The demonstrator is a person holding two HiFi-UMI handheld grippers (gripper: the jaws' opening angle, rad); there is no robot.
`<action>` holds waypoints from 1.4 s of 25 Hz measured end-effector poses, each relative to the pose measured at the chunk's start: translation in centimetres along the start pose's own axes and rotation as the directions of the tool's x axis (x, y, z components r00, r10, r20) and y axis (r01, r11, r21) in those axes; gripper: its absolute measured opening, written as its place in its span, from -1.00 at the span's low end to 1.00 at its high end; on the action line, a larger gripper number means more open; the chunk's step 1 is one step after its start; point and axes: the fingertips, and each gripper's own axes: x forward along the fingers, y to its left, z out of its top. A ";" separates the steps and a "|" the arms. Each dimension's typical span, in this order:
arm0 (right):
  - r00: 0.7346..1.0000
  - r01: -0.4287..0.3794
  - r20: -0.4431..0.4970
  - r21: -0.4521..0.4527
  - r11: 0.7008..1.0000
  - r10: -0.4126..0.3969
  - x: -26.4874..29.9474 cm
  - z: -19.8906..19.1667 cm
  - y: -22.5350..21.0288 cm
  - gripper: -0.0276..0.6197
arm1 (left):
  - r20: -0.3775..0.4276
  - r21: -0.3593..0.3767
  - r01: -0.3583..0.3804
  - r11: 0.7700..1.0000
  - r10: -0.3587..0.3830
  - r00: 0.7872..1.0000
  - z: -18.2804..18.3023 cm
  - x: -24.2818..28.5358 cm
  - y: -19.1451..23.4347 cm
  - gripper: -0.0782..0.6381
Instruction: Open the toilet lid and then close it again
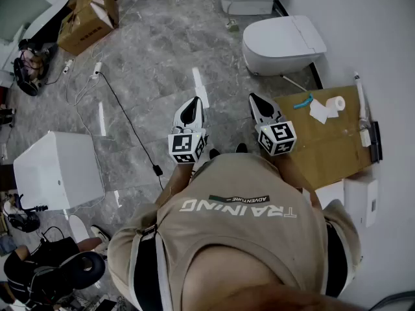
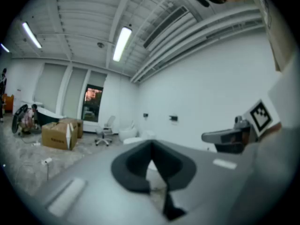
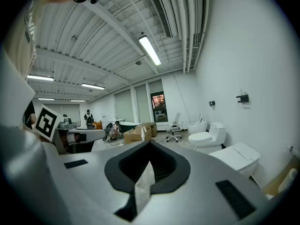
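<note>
Both clenched on nothing: left hand-held gripper (image 1: 192, 103); right hand-held gripper (image 1: 255, 100) just beside it, apart; toilet (image 1: 269, 57) ahead of right one, lid (image 1: 292, 34) down.

A cardboard box (image 1: 87, 15) stands far left; a paper roll (image 1: 336, 102) lies on a brown board (image 1: 318, 149).
</note>
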 end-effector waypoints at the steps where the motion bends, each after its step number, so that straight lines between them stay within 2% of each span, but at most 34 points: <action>1: 1.000 0.000 0.000 -0.001 1.000 0.000 0.4 0.0 0.0 -0.87 | 0.002 -0.002 0.000 1.000 0.000 1.000 0.0 0.1 0.3 -0.77; 9: 1.000 -0.004 -0.011 0.010 1.000 0.004 2.9 -0.3 0.2 -0.88 | -0.035 -0.025 -0.043 0.999 0.042 0.999 -1.1 -0.4 3.9 -0.77; 14: 1.000 0.011 -0.026 0.009 1.000 -0.011 5.2 -0.1 0.3 -0.87 | -0.026 -0.027 -0.057 0.998 0.057 0.998 -0.4 -0.1 6.0 -0.77; 20: 0.997 0.005 -0.078 0.008 1.000 -0.004 8.1 -1.6 1.4 -0.87 | -0.048 -0.021 -0.039 0.999 0.038 0.998 -0.7 0.7 8.0 -0.77; 24: 0.994 0.035 -0.100 -0.013 0.999 -0.036 9.7 -2.3 1.0 -0.87 | -0.062 -0.052 -0.009 0.999 0.006 0.998 -2.0 1.6 8.7 -0.77; 29: 0.991 0.045 -0.127 -0.004 0.999 -0.045 11.1 -3.3 -0.9 -0.87 | -0.096 -0.053 -0.003 0.999 -0.003 0.995 -3.2 4.6 9.1 -0.77; 35: 0.991 0.020 -0.134 0.032 0.999 -0.015 15.3 -3.6 -5.1 -0.87 | -0.147 -0.051 -0.041 0.998 0.034 0.989 -4.3 10.4 10.7 -0.77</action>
